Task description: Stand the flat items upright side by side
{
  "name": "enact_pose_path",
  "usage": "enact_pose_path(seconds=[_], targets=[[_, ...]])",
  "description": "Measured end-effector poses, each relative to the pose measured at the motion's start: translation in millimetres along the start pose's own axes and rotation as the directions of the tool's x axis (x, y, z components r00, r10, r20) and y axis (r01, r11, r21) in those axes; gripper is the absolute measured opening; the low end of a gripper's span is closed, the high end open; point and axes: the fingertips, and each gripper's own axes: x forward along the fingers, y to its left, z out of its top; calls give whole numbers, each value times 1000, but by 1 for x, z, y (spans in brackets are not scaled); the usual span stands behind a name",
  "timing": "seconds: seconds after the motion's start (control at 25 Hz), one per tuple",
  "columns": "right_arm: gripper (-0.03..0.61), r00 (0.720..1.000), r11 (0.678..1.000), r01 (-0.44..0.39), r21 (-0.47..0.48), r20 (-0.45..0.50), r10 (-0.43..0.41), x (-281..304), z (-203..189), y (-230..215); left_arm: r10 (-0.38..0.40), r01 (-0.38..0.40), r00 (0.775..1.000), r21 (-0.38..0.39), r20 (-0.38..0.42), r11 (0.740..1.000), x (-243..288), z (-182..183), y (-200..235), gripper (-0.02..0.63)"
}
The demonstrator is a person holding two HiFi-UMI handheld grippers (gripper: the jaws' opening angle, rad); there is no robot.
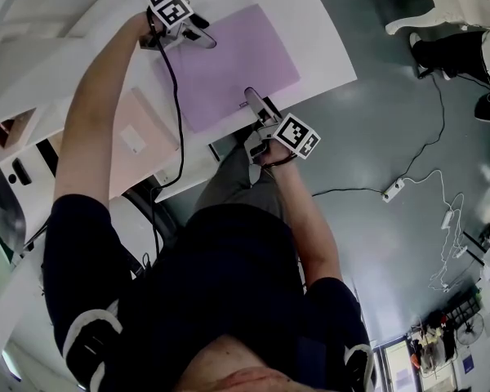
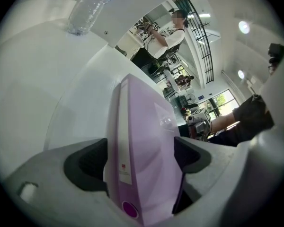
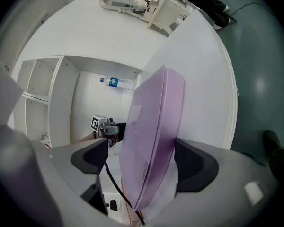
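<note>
A flat pale-purple case (image 1: pixel 229 64) with a white spine lies on the white table (image 1: pixel 327 47). My left gripper (image 1: pixel 198 35) is at its far left corner. In the left gripper view the case (image 2: pixel 142 141) fills the gap between the jaws, and both dark pads (image 2: pixel 87 164) lie against it. My right gripper (image 1: pixel 256 103) is at the case's near edge. In the right gripper view the case (image 3: pixel 151 136) stands slanted between the jaws. It touches one pad (image 3: pixel 191 167), and a sliver of room shows by the other.
A white shelf unit (image 3: pixel 42 84) stands at the table's back with a clear water bottle (image 3: pixel 117 82) lying by it. A pinkish flat item (image 1: pixel 135 141) sits left of the case. A cable (image 1: pixel 175 96) runs from my left gripper. Another person (image 2: pixel 163 32) works far off.
</note>
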Motion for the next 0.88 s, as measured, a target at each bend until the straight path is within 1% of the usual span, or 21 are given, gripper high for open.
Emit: enact_pose_path(seconds=[0.12, 0.16, 0.24, 0.32, 0.52, 0.68, 0.72, 0.84, 0.88], targets=[[433, 1000, 1000, -8, 0, -10, 8, 3, -2, 3, -4, 4, 1000, 7, -19, 1000, 2, 1, -4, 454], [431, 1000, 1000, -6, 1, -7, 6, 4, -1, 3, -3, 4, 1000, 10, -24, 1000, 4, 1, -5, 414], [420, 1000, 1000, -3, 5, 3, 3, 3, 0, 2, 8, -8, 999, 15, -32, 1000, 6, 2, -4, 397], [405, 1000, 1000, -4, 8, 7, 4, 2, 0, 1, 13, -12, 999, 19, -41, 1000, 6, 2, -4, 396], [387, 1000, 1000, 9, 22, 20, -9, 1, 1, -2, 36, -31, 996, 59, -77, 998, 7, -2, -6, 397], [364, 1000, 999, 9, 48, 19, -10, 1, 3, -5, 39, -35, 996, 57, -80, 998, 8, -4, -6, 396], [360, 1000, 999, 6, 50, 12, -6, 1, 2, -6, 41, -36, 996, 60, -81, 998, 8, -4, -5, 393], [325, 1000, 999, 3, 48, -8, -3, 0, 0, -9, 41, -36, 996, 60, -85, 998, 8, -7, -6, 383], [325, 1000, 999, 4, 42, -11, -4, 0, 0, -9, 39, -34, 996, 58, -86, 998, 8, -8, -6, 383]])
